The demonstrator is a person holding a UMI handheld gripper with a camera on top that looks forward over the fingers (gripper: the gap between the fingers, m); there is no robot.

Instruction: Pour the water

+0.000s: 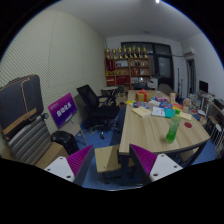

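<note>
The gripper [112, 162] hangs high above the near end of a long wooden worktop [140, 128], its two magenta-padded fingers [155, 160] spread wide apart with nothing between them. It holds no object; the gap between the fingers shows only floor and the near end of the worktop.

Ahead of the fingers and a little to the right stands a tall green plastic cup-like vessel [172, 129], upright on the worktop, well apart from the fingertips. It seems the likeliest vessel for the pouring task, though whether it is the source or the receiver cannot be told from here. Beyond it, farther along the worktop, lies a clutter of small coloured items [150, 101], too small to name one by one. Any water bottle or jug among them cannot be made out.

Left of the fingers and beyond them stands a black office chair [93, 104], with a purple sign board [62, 109] nearer to the wall. At the far end of the room a red shelving unit [130, 66] carries rows of small goods.

The wide opening and the raised, distant stance suggest an approach not yet begun in earnest: the gripper is held open so it can close round a vessel once it reaches it. The task appears to be at its very start.
</note>
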